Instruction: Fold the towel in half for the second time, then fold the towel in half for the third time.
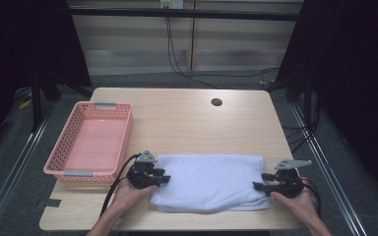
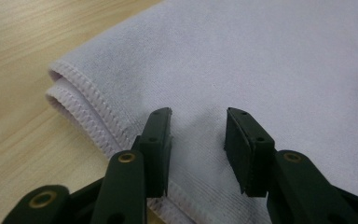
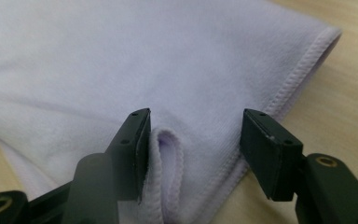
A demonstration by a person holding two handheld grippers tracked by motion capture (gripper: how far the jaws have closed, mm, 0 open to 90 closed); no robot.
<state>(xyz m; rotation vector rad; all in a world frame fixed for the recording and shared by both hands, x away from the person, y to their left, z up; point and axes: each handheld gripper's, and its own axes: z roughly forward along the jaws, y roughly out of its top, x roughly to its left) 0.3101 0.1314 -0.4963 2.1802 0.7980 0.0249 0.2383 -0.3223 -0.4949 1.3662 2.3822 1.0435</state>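
A folded white towel (image 1: 209, 179) lies flat near the table's front edge. My left gripper (image 1: 166, 177) is at the towel's left end, held by a hand. In the left gripper view its jaws (image 2: 198, 135) stand apart just over the towel (image 2: 261, 60), beside the stitched, doubled corner, and pinch nothing. My right gripper (image 1: 257, 183) is at the towel's right end. In the right gripper view its jaws (image 3: 196, 130) are spread, and a raised fold of the towel's hem (image 3: 168, 154) leans against the left-hand pad while the other pad stays clear of the cloth.
A pink plastic basket (image 1: 123, 132) with nothing in it stands at the left of the wooden table (image 1: 187, 123). A round cable hole (image 1: 216, 102) sits near the far edge. Dark curtains and metal frame posts flank the table.
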